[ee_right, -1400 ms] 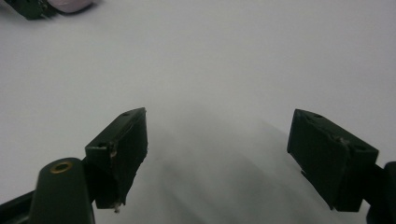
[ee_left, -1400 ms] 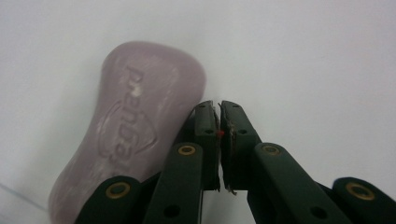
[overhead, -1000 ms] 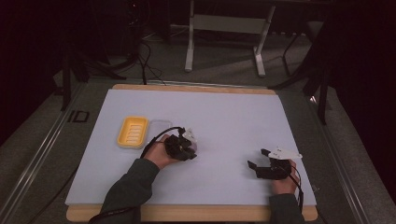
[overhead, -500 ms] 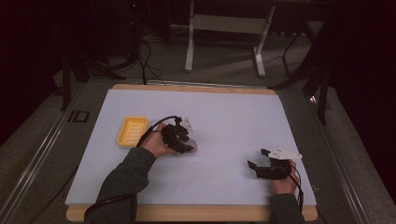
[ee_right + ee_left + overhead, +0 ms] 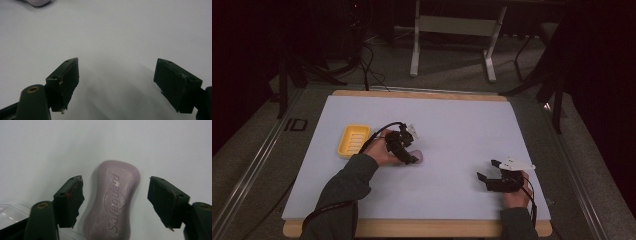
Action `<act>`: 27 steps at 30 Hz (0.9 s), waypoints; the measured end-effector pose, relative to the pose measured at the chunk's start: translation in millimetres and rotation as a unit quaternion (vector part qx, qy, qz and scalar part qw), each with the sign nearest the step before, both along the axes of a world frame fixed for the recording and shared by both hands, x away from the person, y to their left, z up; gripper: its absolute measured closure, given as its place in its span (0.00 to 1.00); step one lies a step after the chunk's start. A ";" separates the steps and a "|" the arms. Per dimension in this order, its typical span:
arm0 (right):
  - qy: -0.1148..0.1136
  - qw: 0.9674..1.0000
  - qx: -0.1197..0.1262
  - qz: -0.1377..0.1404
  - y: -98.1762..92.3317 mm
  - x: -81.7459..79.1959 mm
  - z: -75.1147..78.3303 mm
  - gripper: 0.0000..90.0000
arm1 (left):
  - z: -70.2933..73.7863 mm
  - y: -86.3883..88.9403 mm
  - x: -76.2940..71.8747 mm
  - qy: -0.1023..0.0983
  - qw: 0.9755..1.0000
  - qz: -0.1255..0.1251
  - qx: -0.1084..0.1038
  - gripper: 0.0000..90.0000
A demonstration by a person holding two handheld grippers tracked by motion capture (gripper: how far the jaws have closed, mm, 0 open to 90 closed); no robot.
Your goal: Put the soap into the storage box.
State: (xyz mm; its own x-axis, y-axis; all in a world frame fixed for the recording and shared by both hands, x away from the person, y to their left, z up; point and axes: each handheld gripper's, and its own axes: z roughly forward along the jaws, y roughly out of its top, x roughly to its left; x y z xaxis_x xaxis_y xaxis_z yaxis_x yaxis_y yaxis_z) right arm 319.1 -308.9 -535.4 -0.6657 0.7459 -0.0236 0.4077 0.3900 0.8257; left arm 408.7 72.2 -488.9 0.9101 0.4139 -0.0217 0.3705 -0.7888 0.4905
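A lilac soap bar (image 5: 113, 202) stamped "Safeguard" lies flat on the white table sheet, left of the middle (image 5: 417, 157). My left gripper (image 5: 116, 197) points down over it. Its jaws have just been opening and stand wide on either side of the bar, pads clear of it. From above, the left gripper (image 5: 411, 159) sits just right of a yellow soap dish (image 5: 343, 142). My right gripper (image 5: 487, 170) rests open near the front right of the sheet, with nothing between its jaws (image 5: 115, 82). The soap bar (image 5: 37, 2) shows far off in the right gripper view.
The white sheet covers a wooden board (image 5: 422, 227). Metal stand legs (image 5: 452, 45) and cables (image 5: 367, 60) lie on the floor beyond the far edge. A dark post (image 5: 557, 100) stands at the right rear corner.
My left hand has shifted slightly away from the person and leftward. The soap bar now shows lying on the sheet at its tips. The right hand has kept still.
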 end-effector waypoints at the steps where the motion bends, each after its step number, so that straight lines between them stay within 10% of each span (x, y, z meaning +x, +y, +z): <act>1: 0.000 1.000 0.000 0.000 0.0 0.1 0.0 0.22 | -2.0 -0.5 0.1 0.001 1.000 0.000 0.002 0.29; 27: 0.004 1.000 -0.006 0.002 1.0 0.8 -0.3 0.22 | -14.1 -16.6 5.7 0.028 0.994 -0.016 0.100 0.47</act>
